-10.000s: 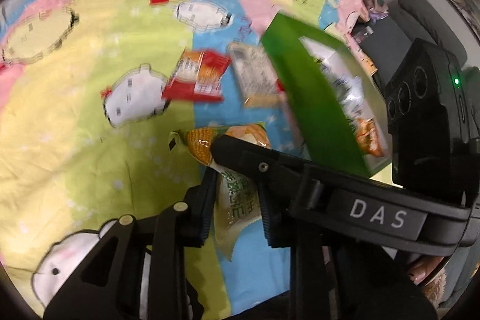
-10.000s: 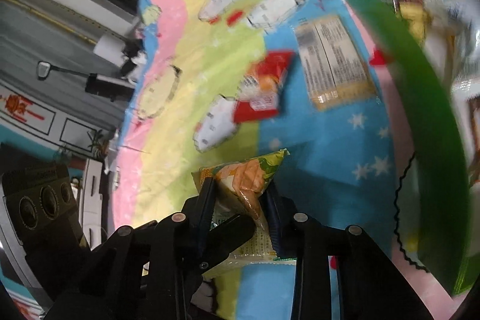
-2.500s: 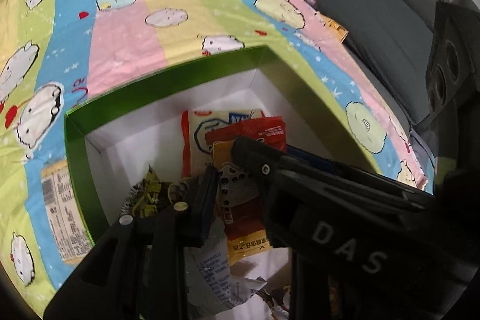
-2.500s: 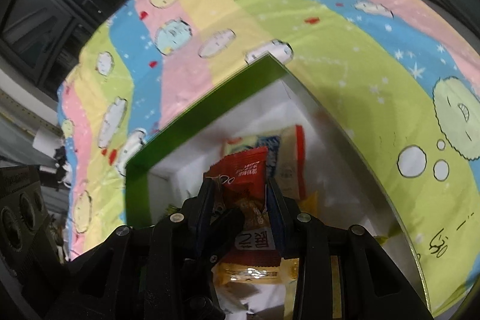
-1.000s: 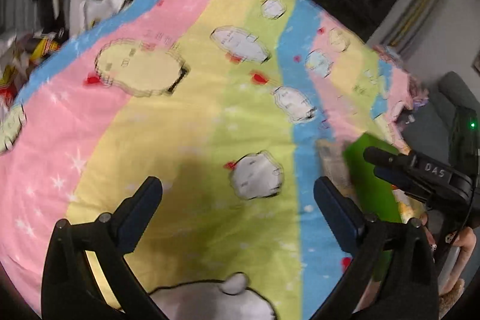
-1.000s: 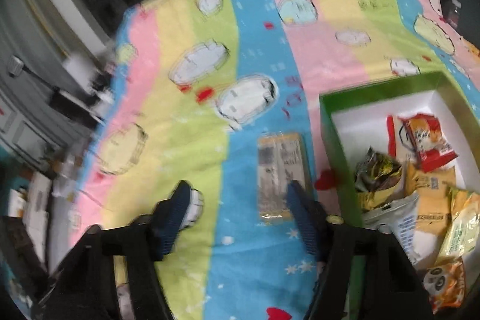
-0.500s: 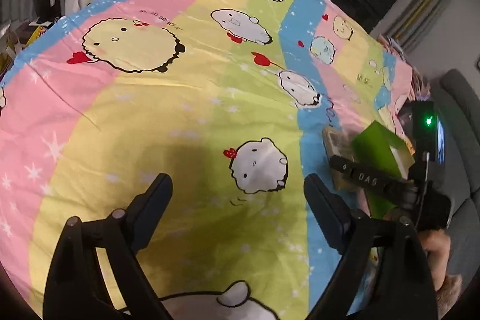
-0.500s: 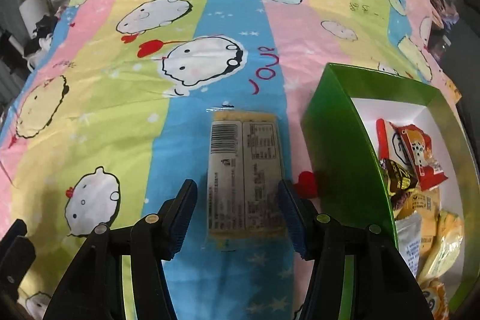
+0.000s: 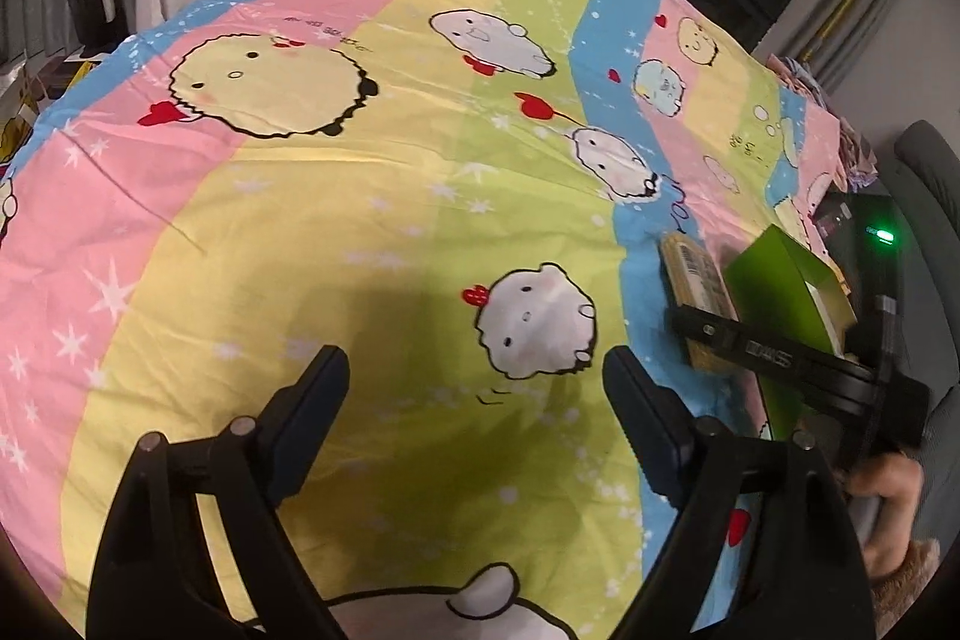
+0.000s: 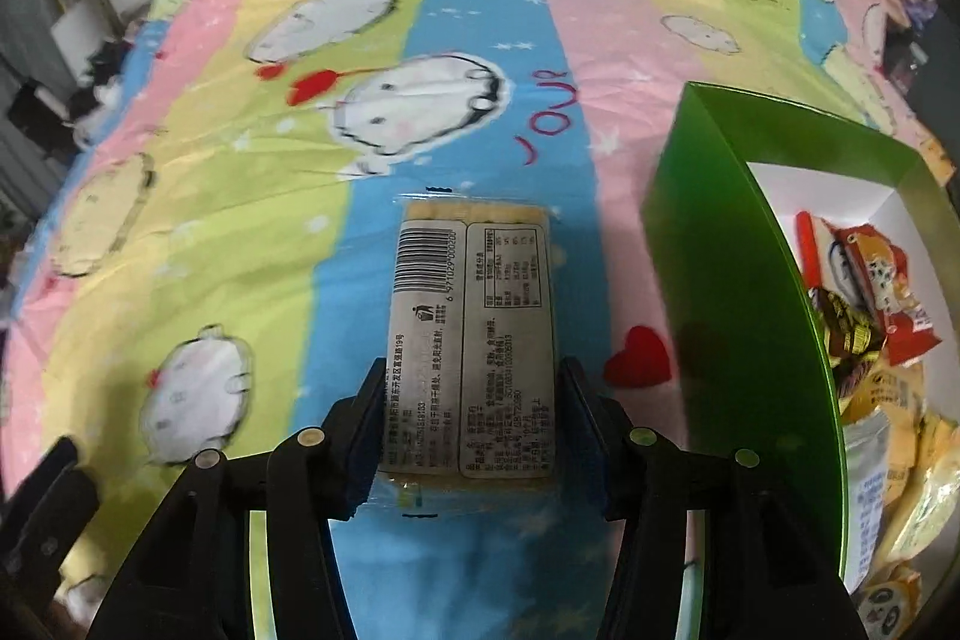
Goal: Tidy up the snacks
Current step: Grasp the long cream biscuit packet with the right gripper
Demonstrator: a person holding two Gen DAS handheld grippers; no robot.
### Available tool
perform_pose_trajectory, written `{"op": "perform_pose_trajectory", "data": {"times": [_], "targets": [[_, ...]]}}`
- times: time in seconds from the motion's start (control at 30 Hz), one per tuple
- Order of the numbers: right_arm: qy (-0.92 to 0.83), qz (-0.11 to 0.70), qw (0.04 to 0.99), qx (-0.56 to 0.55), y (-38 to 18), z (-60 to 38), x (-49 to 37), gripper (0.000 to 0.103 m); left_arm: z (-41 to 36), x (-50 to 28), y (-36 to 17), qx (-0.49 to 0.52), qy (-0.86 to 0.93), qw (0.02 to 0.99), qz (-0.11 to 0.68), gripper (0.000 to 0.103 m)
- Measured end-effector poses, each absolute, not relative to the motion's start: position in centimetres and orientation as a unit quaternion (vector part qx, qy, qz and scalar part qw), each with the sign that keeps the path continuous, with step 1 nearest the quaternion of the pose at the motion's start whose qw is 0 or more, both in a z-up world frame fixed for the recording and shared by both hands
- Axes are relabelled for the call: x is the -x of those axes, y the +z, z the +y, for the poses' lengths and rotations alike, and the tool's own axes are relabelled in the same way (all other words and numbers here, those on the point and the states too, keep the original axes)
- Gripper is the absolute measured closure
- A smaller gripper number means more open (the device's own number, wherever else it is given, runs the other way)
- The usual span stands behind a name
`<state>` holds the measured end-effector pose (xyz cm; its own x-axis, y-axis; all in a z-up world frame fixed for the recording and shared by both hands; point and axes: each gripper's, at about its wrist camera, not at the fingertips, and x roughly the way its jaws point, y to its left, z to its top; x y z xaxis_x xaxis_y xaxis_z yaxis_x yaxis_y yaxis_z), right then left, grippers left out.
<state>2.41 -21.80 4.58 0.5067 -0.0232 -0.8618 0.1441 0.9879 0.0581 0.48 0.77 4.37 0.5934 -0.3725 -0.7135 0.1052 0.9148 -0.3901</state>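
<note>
Spread over a bed, a pastel cartoon-print sheet point(image 10: 270, 148) carries the last loose snack. Right tongs point(image 10: 474, 430) straddle the near end of a flat yellow biscuit packet point(image 10: 474, 334), pads beside its long edges, not visibly pressing; the packet runs straight ahead, away from the tongs. Just to its right stands the green box point(image 10: 738, 280), already holding several snacks. Left tongs point(image 9: 474, 418) hang apart and empty over bare sheet, farther off.
</note>
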Motion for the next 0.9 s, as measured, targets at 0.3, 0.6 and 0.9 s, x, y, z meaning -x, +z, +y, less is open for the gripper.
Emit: {"op": "perform_pose_trajectory", "data": {"times": [0.3, 0.6, 0.9], "targets": [[0.1, 0.521, 0.839, -0.121, 5.3, -17.3, 1.8, 0.048, 2.5, -0.9, 4.4, 0.17, -0.104, 0.876, 0.438, 0.021], [0.104, 0.546, 0.825, -0.103, 4.7, -15.7, 2.1, 0.046, 2.1, -0.7, 4.2, 0.159, -0.104, 0.874, 0.447, 0.031], [0.09, 0.467, 0.857, -0.196, 7.7, -20.6, 3.0, 0.045, -1.1, 0.4, 4.4, 0.156, -0.177, 0.858, 0.457, 0.034]]}}
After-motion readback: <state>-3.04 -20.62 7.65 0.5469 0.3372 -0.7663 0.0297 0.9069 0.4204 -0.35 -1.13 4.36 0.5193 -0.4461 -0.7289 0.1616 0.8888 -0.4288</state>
